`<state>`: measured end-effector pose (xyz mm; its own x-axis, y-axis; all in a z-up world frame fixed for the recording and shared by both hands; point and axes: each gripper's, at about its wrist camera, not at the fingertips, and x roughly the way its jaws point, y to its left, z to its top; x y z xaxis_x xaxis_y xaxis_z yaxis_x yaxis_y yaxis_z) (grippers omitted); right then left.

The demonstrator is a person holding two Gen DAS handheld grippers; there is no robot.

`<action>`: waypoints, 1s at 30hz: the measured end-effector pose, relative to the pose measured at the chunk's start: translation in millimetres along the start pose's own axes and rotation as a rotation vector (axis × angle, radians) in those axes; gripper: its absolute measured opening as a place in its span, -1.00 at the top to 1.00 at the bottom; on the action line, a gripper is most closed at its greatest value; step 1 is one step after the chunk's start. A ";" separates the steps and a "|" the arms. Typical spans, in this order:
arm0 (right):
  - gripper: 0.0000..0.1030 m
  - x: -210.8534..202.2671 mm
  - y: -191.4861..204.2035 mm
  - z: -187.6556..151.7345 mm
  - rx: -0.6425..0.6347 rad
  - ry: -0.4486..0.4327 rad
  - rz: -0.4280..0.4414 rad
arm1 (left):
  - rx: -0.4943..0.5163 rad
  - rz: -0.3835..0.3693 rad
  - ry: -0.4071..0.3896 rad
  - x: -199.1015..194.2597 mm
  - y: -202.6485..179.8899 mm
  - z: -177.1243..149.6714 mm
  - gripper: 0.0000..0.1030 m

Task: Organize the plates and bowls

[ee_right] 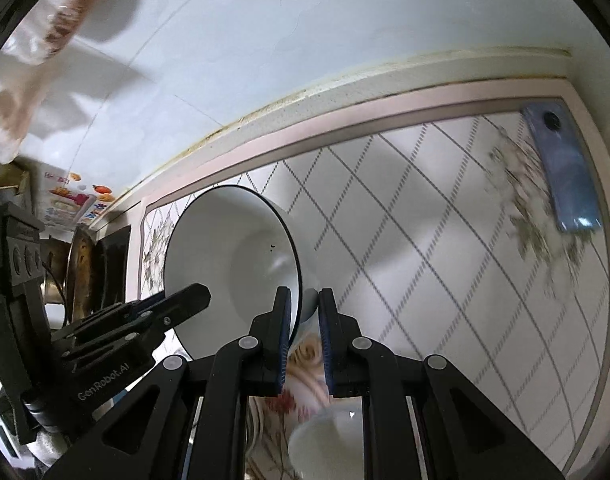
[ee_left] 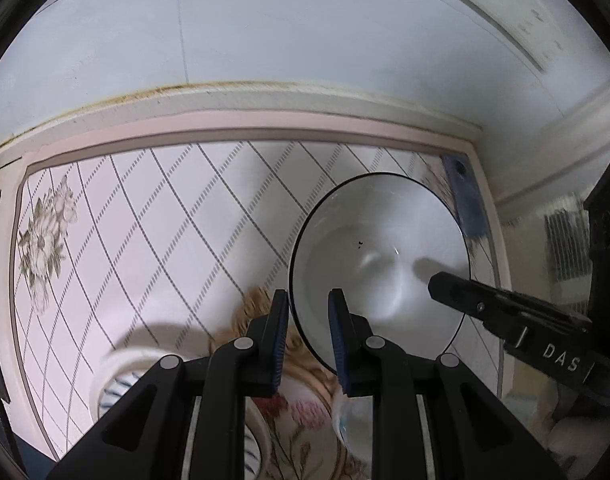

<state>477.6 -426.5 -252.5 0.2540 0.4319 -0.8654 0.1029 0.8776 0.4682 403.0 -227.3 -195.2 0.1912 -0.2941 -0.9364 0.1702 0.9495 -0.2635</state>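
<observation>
A white bowl with a dark rim is held tilted above the table, its inside facing the cameras. My left gripper straddles its left rim, one blue pad outside and one inside. My right gripper is shut on the opposite rim. Each gripper shows in the other's view, the right one and the left one. Below lie a flower-patterned plate, a blue-striped bowl and a small white bowl.
The table has a diamond-check cloth and stands against a white wall. A blue phone lies at the cloth's far right corner. A pan and clutter stand at the left.
</observation>
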 end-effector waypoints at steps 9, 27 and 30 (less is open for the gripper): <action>0.70 -43.1 -17.1 -80.9 0.010 0.002 -0.026 | 0.091 -0.031 0.013 -13.7 -39.5 -51.8 0.66; 0.70 -24.9 -67.0 -148.7 0.106 0.088 -0.050 | 0.171 0.005 0.132 30.0 -59.3 -105.3 0.66; 0.70 -19.5 -70.3 -150.5 0.108 0.102 -0.055 | 0.175 0.012 0.146 35.0 -59.7 -107.9 0.65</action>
<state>320.7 -465.3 -295.4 0.1463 0.4075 -0.9014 0.2178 0.8756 0.4312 295.3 -282.5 -237.2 0.0549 -0.2516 -0.9663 0.3358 0.9160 -0.2194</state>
